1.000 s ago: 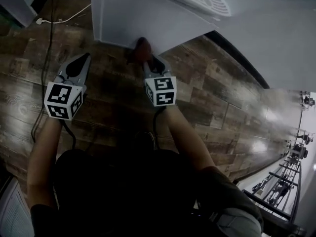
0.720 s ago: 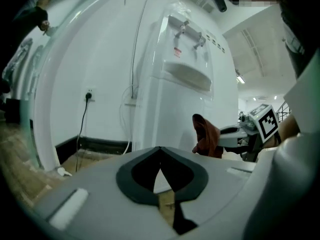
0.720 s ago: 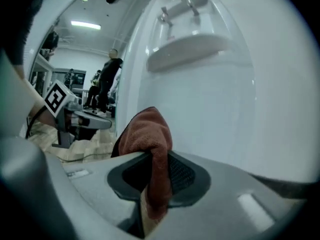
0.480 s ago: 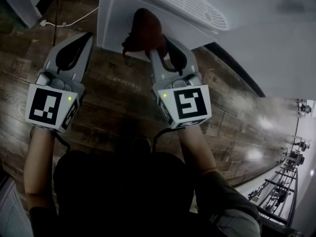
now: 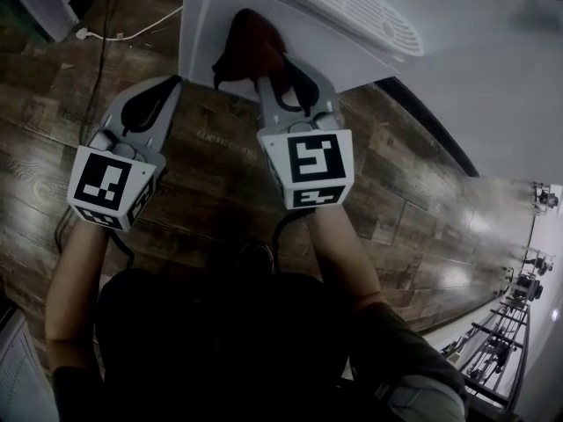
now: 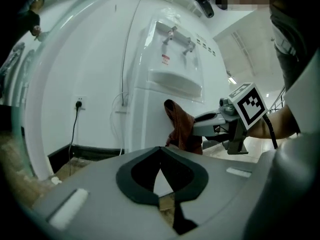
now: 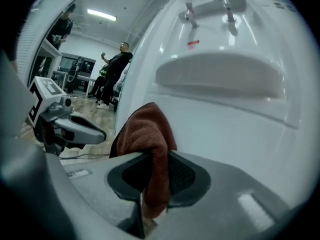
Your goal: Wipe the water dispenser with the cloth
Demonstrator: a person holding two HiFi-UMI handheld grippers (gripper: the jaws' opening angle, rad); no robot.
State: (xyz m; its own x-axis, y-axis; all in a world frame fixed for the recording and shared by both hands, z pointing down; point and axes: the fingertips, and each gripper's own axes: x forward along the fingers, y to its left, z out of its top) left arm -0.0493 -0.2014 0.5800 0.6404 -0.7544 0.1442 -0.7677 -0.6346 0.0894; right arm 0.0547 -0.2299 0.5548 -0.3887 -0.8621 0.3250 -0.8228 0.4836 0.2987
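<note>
while right hand-held gripper [image 5: 274, 82] clamps cloth [image 5: 251, 42] against water dispenser [image 5: 204, 25], left hand-held gripper [image 5: 169, 84] closed, empty, alongside; cable [image 5: 132, 33] on floor [image 5: 211, 178].

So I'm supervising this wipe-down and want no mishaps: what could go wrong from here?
1. The right gripper pinches only a fold of the cloth, and most of it bunches above the jaws. Dragging it across the dispenser could pull it loose.
2. On an upward wipe, the gripper may knock the jutting drip tray or the taps.
3. The shut, empty left gripper hovers close by and could get in the way.
</note>
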